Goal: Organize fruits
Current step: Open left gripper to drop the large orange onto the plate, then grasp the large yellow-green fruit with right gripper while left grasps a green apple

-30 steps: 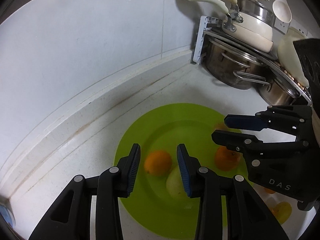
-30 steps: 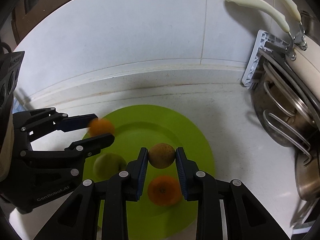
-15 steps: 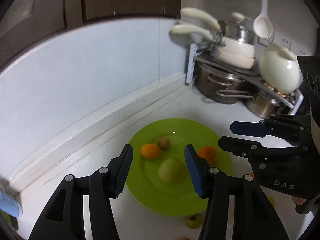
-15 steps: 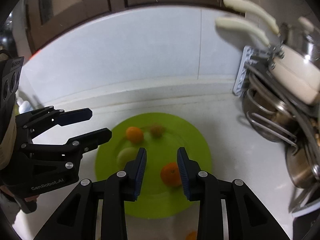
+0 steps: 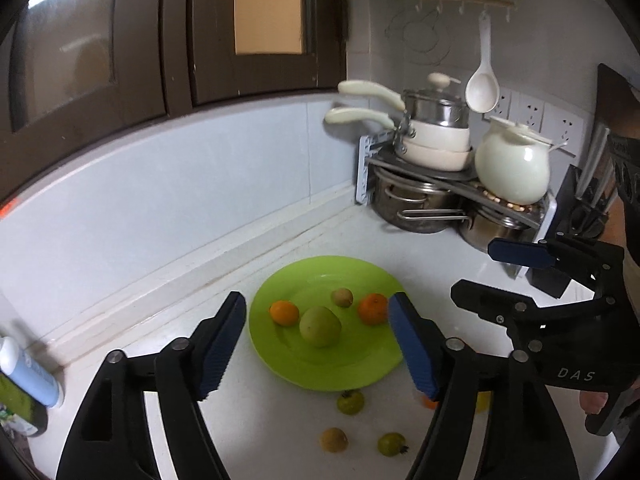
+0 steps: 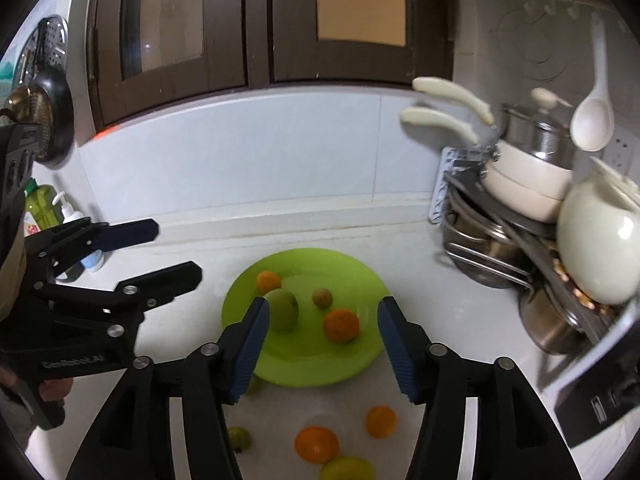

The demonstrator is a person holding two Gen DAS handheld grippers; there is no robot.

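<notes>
On the body of my right gripper (image 5: 476, 270), seen from the left wrist camera, I can read "DAS" in pale letters, and on the left gripper (image 6: 176, 250), seen from the right wrist camera, a partly legible mark that looks like "GenRobot.AI". Both pairs of fingers are spread wide with nothing between them, and both hang above the white counter (image 5: 280, 240). I see a lime-green plate (image 5: 320, 372) on that counter carrying four fruits: a small orange (image 5: 284, 312) on its left side, a larger pale green apple-like fruit (image 5: 320, 327) just beside it, a small brownish-green round fruit (image 5: 342, 297) behind, and another orange (image 5: 372, 309) to the right. Loose fruit lies on the counter nearer to me, off the plate: a yellow-green one (image 5: 350, 401) close to the rim, a tan one (image 5: 333, 439), a small green one (image 5: 391, 444), and in the right wrist view two oranges (image 6: 317, 444) (image 6: 381, 421) plus a yellowish fruit (image 6: 347, 468) at the bottom edge. Behind the counter runs a pale tiled backsplash under dark brown cabinet doors (image 6: 260, 20). At the right corner a rack (image 5: 460, 176) holds steel pots, cream pans with long pale handles and a white ceramic pot (image 5: 512, 168); a white ladle (image 5: 483, 84) hangs above. Soap bottles (image 6: 68, 216) stand at the left.
</notes>
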